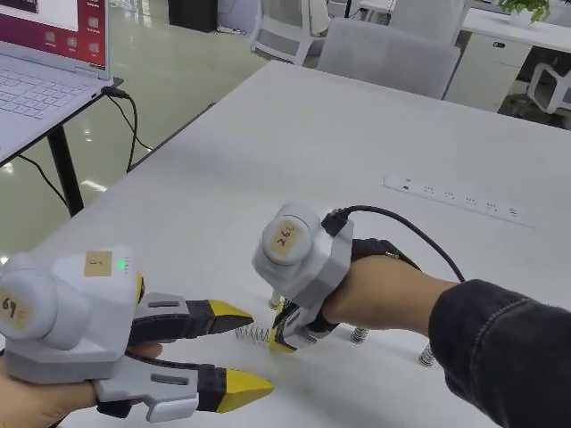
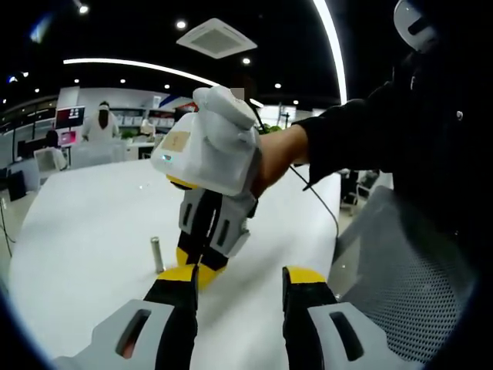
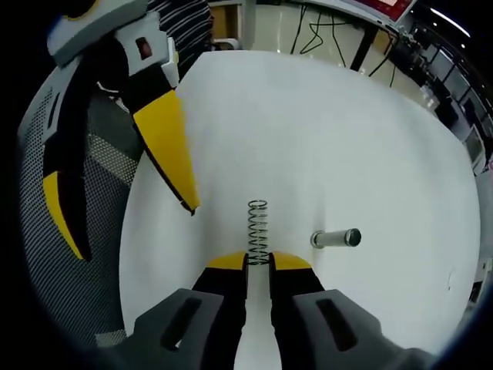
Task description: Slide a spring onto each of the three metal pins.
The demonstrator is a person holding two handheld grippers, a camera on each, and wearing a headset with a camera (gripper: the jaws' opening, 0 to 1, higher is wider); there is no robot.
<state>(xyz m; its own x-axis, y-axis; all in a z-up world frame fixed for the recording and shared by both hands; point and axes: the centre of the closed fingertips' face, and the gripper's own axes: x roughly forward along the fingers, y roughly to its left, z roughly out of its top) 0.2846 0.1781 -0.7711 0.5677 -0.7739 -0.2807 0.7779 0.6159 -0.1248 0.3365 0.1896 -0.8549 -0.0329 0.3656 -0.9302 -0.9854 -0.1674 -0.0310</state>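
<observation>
"Between the yellow tips of my right tool [image 3: 258, 260] sits one end of the thin coiled steel spring [image 3: 257, 227]. The tips are pinched shut on it, and the free end points out over the white surface [image 1: 357, 134]."

"And the target?"

"The short bare silver metal pin [image 3: 337, 238] stands just beside the spring, not touching it. My left tool [image 1: 257, 349] hangs open nearby, holding nothing."

"How would you seat it?"

"I'd swing the spring's open end over the pin's top, line the coil up with the pin, then lower it straight down. A light squeeze, or the coils crush. If it snags, I'd wiggle rather than push, since the pin may topple. Beyond my hand, a spring-wrapped pin [image 1: 359, 334] and its neighbour [image 1: 426, 355] look finished, so I judge this one the last."
</observation>
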